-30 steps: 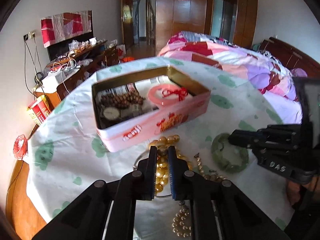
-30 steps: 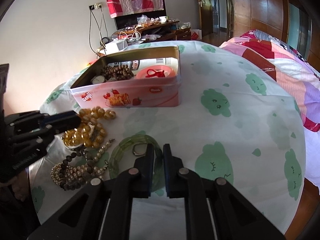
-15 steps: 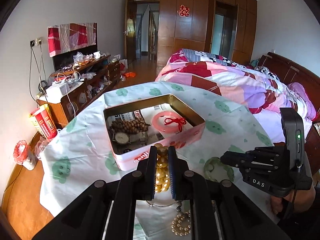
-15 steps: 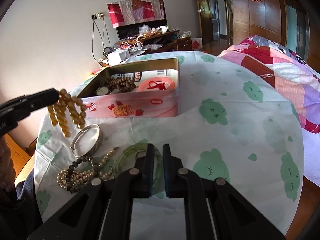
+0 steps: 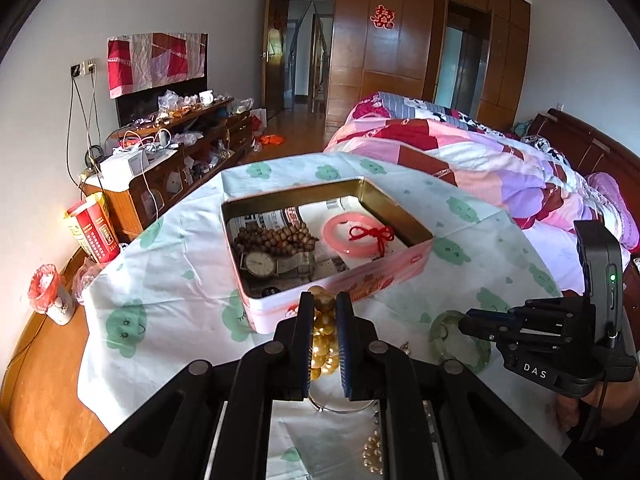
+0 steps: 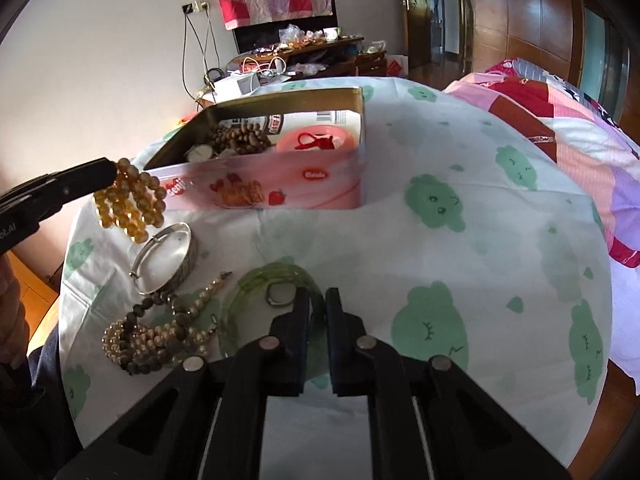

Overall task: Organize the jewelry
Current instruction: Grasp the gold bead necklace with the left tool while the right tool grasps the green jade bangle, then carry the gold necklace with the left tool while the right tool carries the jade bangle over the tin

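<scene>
A coiled strand of translucent amber-yellow round beads [image 6: 130, 204] is being gripped by the left gripper [image 5: 325, 312], clenched on its top beads, with the rest dangling in loops above the table [image 6: 480, 248], just before the near wall of the open pink rectangular biscuit tin [image 5: 340, 284]. The likeliest fault is judged to be the hanging loops being caught on the tin's rim, so that the strand is dragged out of the pads or the light tin is shifted on the thin cloud-printed cloth. Because only a few beads are being pinched, the strand could also be slipping under any swing.

The right gripper [image 6: 318, 300] is being held clenched over the pale green translucent bangle [image 6: 248, 292]; whether the bangle's rim is actually being pinched cannot be told, since the tips are covering the spot. A small metal ring [image 6: 280, 294] is lying inside the bangle and could be knocked away.

In the left wrist view, the silver bangle [image 6: 176, 256] and the tangled pearl and dark bead strands [image 6: 160, 336] are being largely hidden behind the gripper body.
</scene>
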Motion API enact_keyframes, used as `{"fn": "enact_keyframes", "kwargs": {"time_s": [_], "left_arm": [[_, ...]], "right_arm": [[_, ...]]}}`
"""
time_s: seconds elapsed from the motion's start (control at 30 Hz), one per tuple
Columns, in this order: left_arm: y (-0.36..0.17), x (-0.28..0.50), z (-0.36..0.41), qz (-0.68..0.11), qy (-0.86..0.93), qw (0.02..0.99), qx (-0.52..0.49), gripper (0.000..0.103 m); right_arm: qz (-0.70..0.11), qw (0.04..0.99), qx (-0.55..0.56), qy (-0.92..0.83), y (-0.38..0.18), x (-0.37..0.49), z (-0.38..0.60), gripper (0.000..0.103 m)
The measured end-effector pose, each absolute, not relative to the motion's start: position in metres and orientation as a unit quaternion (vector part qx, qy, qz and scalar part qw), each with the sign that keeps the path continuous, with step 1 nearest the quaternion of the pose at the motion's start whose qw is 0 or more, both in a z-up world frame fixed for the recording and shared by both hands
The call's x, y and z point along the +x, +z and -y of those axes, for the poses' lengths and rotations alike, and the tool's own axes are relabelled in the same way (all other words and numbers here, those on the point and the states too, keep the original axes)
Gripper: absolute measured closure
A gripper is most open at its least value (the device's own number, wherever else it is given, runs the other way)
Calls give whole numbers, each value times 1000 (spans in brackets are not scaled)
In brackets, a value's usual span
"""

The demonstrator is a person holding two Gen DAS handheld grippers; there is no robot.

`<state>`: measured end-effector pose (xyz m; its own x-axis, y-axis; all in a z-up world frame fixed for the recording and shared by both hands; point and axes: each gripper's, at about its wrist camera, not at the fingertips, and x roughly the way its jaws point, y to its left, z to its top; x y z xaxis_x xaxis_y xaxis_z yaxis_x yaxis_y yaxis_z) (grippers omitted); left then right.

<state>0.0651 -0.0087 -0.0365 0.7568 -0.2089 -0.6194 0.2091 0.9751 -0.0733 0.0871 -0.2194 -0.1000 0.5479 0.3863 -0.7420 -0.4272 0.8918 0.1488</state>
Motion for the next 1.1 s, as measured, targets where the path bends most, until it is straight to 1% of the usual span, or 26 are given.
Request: {"fn": "enact_keyframes", "kwargs": {"time_s": [0.13, 0.33, 0.53, 0.83, 1.1], "left_arm": [[-29, 63, 6, -321, -113, 940, -1, 93], [-18, 66, 6, -308, -115, 944, 6, 93], [-11, 77, 6, -301, -111, 947, 10, 93], [-8, 95, 1, -298, -98, 950, 7, 93], [-4, 110, -2, -294, -93, 951, 6, 93]], "right_arm": [[-401, 886, -11, 235, -92, 84, 225, 92], [-370, 898, 6, 239, -66, 82, 231, 92], [-352, 903, 14, 245, -49, 93, 227, 92], [-331, 908, 12, 256, -33, 117, 215, 92], [-328, 907, 10, 264, -27, 133, 204, 92]]}}
